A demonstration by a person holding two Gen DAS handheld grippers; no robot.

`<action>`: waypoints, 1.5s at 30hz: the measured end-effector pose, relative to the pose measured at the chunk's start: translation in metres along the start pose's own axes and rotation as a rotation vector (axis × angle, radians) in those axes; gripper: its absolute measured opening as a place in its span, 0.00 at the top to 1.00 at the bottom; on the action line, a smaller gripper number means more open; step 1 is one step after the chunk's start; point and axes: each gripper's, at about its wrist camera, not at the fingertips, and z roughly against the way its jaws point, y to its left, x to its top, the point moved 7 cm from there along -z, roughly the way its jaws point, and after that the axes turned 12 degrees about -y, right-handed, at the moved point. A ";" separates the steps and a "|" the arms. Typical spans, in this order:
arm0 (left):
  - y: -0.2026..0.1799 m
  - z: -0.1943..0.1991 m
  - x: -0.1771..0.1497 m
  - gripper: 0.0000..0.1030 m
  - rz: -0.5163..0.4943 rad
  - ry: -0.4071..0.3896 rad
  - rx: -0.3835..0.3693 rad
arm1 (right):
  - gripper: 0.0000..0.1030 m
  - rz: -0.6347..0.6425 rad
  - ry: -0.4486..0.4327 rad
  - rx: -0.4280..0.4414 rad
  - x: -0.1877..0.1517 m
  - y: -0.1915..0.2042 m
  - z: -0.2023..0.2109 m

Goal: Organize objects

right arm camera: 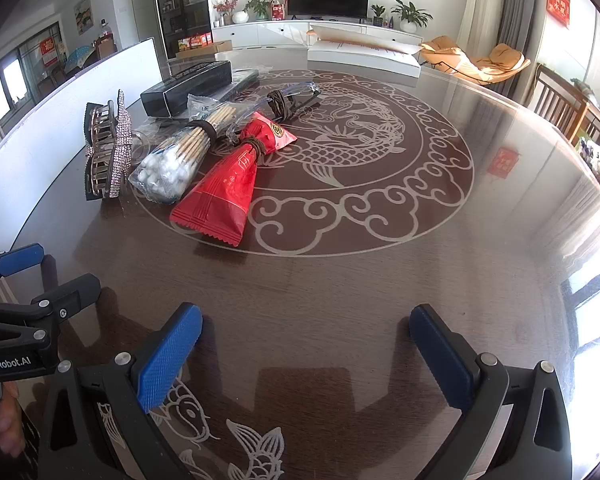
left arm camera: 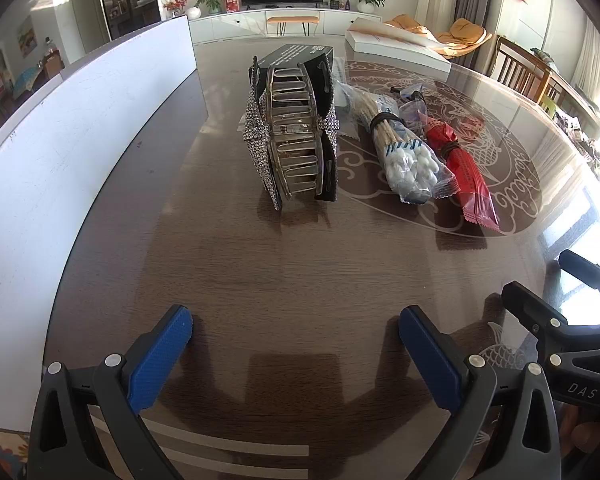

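Left wrist view: the left gripper [left arm camera: 296, 332] hangs low in the frame with its blue pads spread wide and nothing between them, over bare table [left arm camera: 228, 264]. The goods lie well ahead at upper centre. A rhinestone hair clip [left arm camera: 292, 136] stands on edge on its packaging; just right of it lie a bag of cotton swabs [left arm camera: 400, 156] bound with a band and a red packet [left arm camera: 466, 176]. A black box [left arm camera: 300, 56] sits behind the clip. A white board [left arm camera: 60, 140] runs along the left edge. Part of the right gripper shows at lower right.

Risk, in my judgement: the clip looks top-heavy on its narrow edge; a glancing touch from a pad could topple it onto the swabs.

Right wrist view: the right gripper [right arm camera: 306, 334] is likewise spread and empty at the bottom of the frame. The same items cluster at upper left, the red packet nearest, overlapping the swab bag's edge. A further banded bundle [right arm camera: 288, 102] lies behind them; its contents cannot be made out.

Risk: the glossy tabletop and slick wrappers favour sliding rather than a clean pinch, and pulling one packet may drag its touching neighbour. The two grippers sit close together, so converging on the cluster invites a collision.
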 end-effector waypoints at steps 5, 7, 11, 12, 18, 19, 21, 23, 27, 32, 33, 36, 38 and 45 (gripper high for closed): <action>0.000 0.000 0.000 0.00 -0.001 0.000 0.001 | 0.00 0.000 0.000 0.000 0.000 0.000 0.000; 0.000 -0.001 0.000 0.00 -0.001 0.000 0.000 | 0.00 0.000 0.000 0.000 0.000 0.000 0.000; 0.001 0.001 0.001 0.00 -0.002 0.001 -0.002 | 0.00 0.000 0.000 0.000 0.000 0.000 0.000; 0.001 0.001 0.001 0.00 -0.002 0.001 -0.002 | 0.00 0.000 0.000 0.000 0.000 0.000 0.000; 0.001 0.001 0.001 0.00 -0.001 0.001 -0.002 | 0.00 0.000 0.000 0.000 0.000 0.000 0.000; 0.001 0.001 0.001 0.00 -0.001 0.001 -0.002 | 0.00 0.000 0.000 0.000 0.000 0.000 0.000; 0.001 0.001 0.001 0.00 -0.002 0.001 -0.002 | 0.00 0.000 0.000 0.000 0.000 0.000 0.000; 0.001 0.001 0.001 0.00 -0.002 0.001 -0.002 | 0.00 0.000 0.000 0.000 0.000 0.000 0.000; 0.001 0.001 0.001 0.00 0.002 0.000 -0.001 | 0.00 0.000 0.000 0.000 0.000 0.000 0.000; 0.001 0.001 0.001 0.00 0.002 0.002 0.002 | 0.00 0.000 0.000 0.000 0.000 0.000 -0.001; 0.001 0.002 0.001 0.00 0.002 0.003 0.002 | 0.00 0.000 0.000 0.000 0.000 0.000 -0.001; 0.002 0.002 0.001 0.00 0.002 0.006 0.002 | 0.00 0.000 0.000 0.000 0.000 0.000 -0.001; 0.002 0.002 0.001 0.00 0.002 0.007 0.002 | 0.00 0.000 0.000 0.000 0.000 0.000 -0.001; 0.002 0.002 0.000 0.00 0.003 0.001 0.000 | 0.00 0.000 0.000 0.000 0.000 0.000 -0.001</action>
